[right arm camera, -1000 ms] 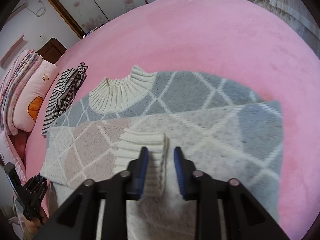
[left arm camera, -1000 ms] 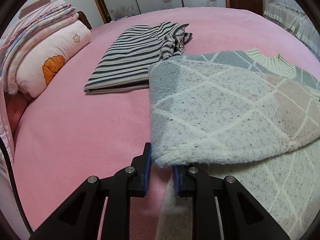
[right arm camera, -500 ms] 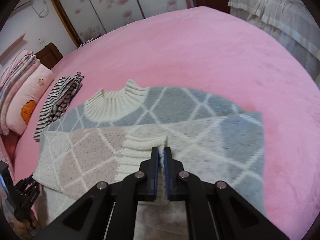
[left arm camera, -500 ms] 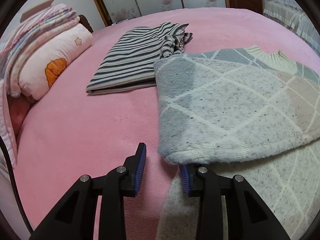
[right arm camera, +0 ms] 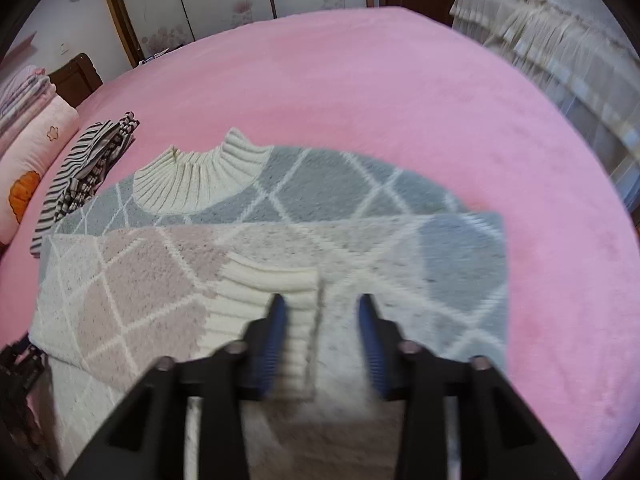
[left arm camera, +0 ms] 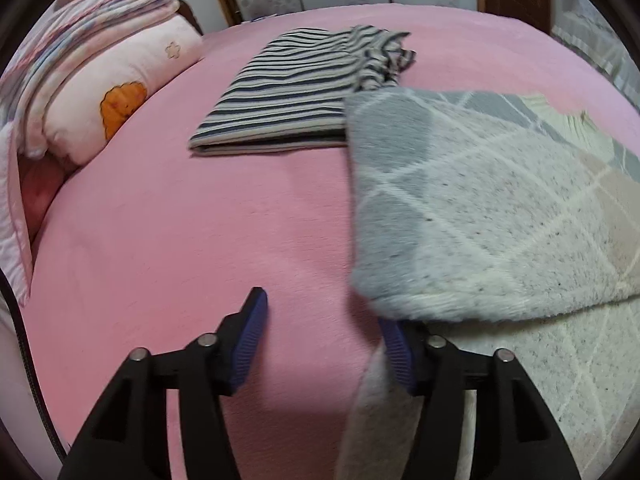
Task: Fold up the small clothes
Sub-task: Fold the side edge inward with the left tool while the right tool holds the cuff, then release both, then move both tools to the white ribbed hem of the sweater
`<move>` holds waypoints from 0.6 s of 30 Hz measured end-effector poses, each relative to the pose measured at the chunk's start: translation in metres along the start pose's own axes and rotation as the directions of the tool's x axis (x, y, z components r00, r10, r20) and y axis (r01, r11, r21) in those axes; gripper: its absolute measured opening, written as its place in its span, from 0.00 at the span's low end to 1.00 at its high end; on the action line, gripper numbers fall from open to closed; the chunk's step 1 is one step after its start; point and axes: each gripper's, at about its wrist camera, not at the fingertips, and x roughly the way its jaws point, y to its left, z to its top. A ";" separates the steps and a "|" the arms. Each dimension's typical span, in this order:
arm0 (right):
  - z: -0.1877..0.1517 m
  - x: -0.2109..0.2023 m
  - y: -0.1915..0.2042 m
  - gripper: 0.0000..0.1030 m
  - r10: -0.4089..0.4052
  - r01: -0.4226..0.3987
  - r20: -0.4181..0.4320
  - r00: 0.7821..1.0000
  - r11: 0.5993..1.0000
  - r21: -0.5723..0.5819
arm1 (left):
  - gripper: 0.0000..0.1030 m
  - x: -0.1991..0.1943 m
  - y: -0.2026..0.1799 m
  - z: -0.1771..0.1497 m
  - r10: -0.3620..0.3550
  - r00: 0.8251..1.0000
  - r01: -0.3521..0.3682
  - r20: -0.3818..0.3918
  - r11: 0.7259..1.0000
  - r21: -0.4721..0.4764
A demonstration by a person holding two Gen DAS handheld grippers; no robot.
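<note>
Jaws on left gripper (left arm camera: 324, 332) and right gripper (right arm camera: 322, 320) just opened, nothing gripped — sweater (right arm camera: 280, 248) sleeve fold released; next fold pending, prob.

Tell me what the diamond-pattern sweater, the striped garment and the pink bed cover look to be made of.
Sweater: thick fuzzy knit, likely wool or acrylic; ribbed cream collar, flecked nap.
Striped garment: thin, smooth jersey, probably cotton; it lies flat with crisp edges.
Bed cover: soft matte plush, perhaps fleece; short velvety pile.
</note>
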 end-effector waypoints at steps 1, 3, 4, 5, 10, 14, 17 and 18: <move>-0.002 -0.006 -0.002 0.42 0.005 -0.005 0.002 1.000 1.000 -0.001 | 0.54 -0.001 0.004 0.000 -0.011 1.000 0.010 -0.008 1.000 -0.016; -0.006 -0.016 -0.005 0.42 0.011 -0.011 0.010 1.000 1.000 -0.002 | 0.54 -0.003 0.014 -0.003 -0.023 0.999 0.021 -0.024 0.998 -0.058; -0.010 -0.025 -0.006 0.42 0.008 -0.008 0.016 1.000 1.000 -0.010 | 0.54 -0.004 0.017 -0.004 -0.024 0.999 0.022 -0.028 0.997 -0.073; -0.013 -0.030 -0.006 0.42 0.004 -0.004 0.018 1.000 1.000 -0.016 | 0.54 -0.006 0.021 -0.005 -0.026 0.999 0.023 -0.033 0.996 -0.092; -0.030 -0.063 -0.005 0.42 0.019 -0.018 0.040 0.999 0.999 -0.041 | 0.54 -0.018 0.041 -0.011 -0.050 0.998 0.042 -0.038 0.982 -0.183; -0.043 -0.089 -0.002 0.41 0.031 -0.028 0.062 0.998 0.998 -0.055 | 0.54 -0.036 0.045 -0.015 -0.051 0.999 0.047 -0.018 0.981 -0.186; -0.055 -0.109 -0.004 0.42 0.052 -0.048 0.080 0.995 0.997 -0.057 | 0.54 -0.050 0.045 -0.020 -0.064 0.998 0.061 -0.011 0.982 -0.180; -0.060 -0.115 -0.005 0.42 0.055 -0.050 0.084 0.995 0.997 -0.057 | 0.54 -0.055 0.045 -0.023 -0.069 0.998 0.066 -0.010 0.982 -0.177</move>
